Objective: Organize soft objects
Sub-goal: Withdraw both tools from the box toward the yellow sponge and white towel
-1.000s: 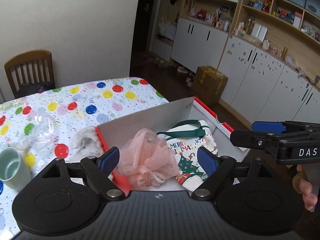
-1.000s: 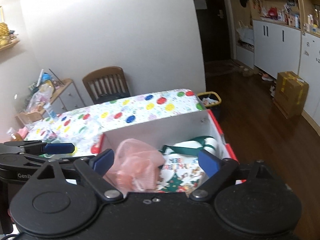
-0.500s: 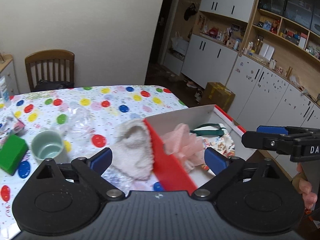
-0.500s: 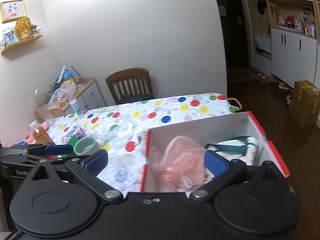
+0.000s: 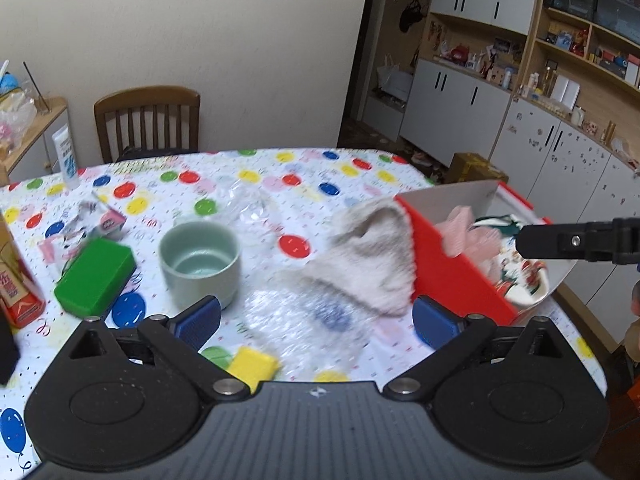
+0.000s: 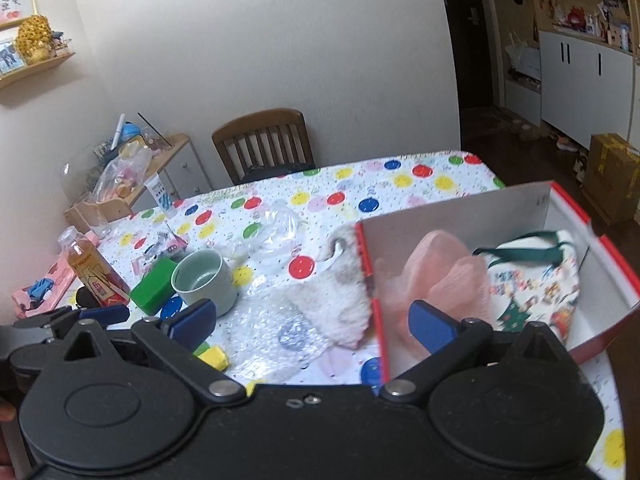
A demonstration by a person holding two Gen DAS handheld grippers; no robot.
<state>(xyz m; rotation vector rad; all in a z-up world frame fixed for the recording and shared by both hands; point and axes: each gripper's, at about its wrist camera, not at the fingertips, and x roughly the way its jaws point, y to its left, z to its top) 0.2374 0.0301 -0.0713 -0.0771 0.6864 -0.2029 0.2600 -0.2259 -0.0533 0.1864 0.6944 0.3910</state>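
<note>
A fuzzy white cloth (image 5: 372, 260) lies on the spotted tablecloth, leaning on the red wall of an open box (image 5: 452, 268). Inside the box are a pink mesh pouf (image 6: 436, 268) and a Christmas-print bag (image 6: 536, 280) with green handles. My left gripper (image 5: 316, 320) hovers over bubble wrap (image 5: 308, 320) just short of the cloth; its jaws are opening, with nothing between them. My right gripper (image 6: 312, 322) is open and empty above the cloth (image 6: 336, 296) and the box's left wall (image 6: 372, 280). One of the right gripper's fingers (image 5: 580, 240) reaches over the box.
A pale green mug (image 5: 200, 260), a green block (image 5: 96, 276) and a yellow block (image 5: 252, 362) sit left of the cloth. A drink bottle (image 6: 92, 268) and crumpled clear plastic (image 6: 276, 228) lie farther back. A wooden chair (image 5: 148, 120) stands behind the table.
Both grippers have swung left, from over the box toward the table. The cloth, mug and blocks have come into view. Both pairs of jaws stand wider.
</note>
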